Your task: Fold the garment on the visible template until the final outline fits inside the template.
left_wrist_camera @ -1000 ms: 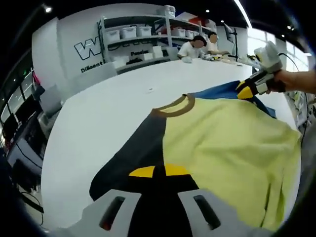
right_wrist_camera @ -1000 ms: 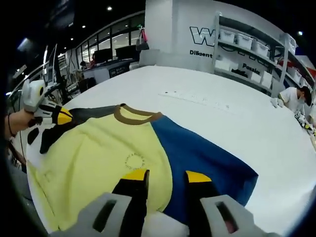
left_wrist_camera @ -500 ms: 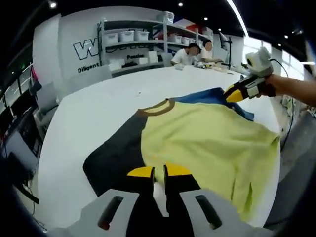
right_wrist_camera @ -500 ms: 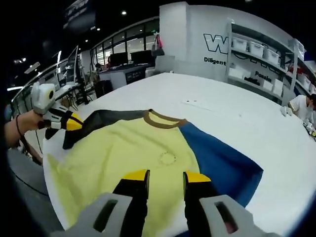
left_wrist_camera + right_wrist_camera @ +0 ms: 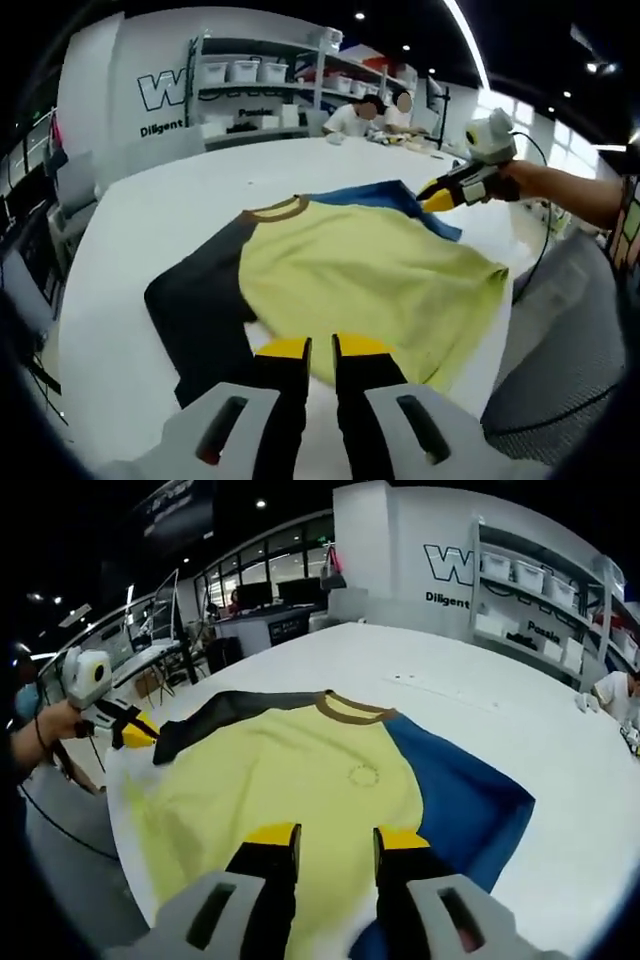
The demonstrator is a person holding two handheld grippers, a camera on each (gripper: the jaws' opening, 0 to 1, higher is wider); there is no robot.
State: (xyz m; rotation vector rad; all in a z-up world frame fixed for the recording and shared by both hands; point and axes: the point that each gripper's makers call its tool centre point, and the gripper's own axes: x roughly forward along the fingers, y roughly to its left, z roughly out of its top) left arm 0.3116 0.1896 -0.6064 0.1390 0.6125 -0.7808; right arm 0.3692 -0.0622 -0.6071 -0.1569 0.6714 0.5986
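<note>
A T-shirt (image 5: 360, 270) lies spread on the white table (image 5: 150, 200). It has a yellow body, a brown collar (image 5: 275, 208), a black sleeve (image 5: 195, 310) and a blue sleeve (image 5: 390, 195). My left gripper (image 5: 321, 348) sits at the yellow hem, its jaws almost together with bare table in the slit. From the right gripper view the left gripper (image 5: 135, 730) is just off the black sleeve's end (image 5: 220, 710). My right gripper (image 5: 335, 836) hovers over the shirt (image 5: 300, 770) beside the blue sleeve (image 5: 450, 790), jaws a little apart. In the left gripper view the right gripper (image 5: 437, 197) is at the blue sleeve's edge.
The shirt lies close to the table's near edge, with grey floor (image 5: 560, 340) beyond. Shelves with white bins (image 5: 250, 75) stand at the back, and people sit at the table's far end (image 5: 350, 115). Desks with monitors (image 5: 270, 595) are off to one side.
Both cameras have pulled back from the shirt. A second ago black sleeve cloth filled the left jaws' slit; now bare table shows there. The shirt lies flatter.
</note>
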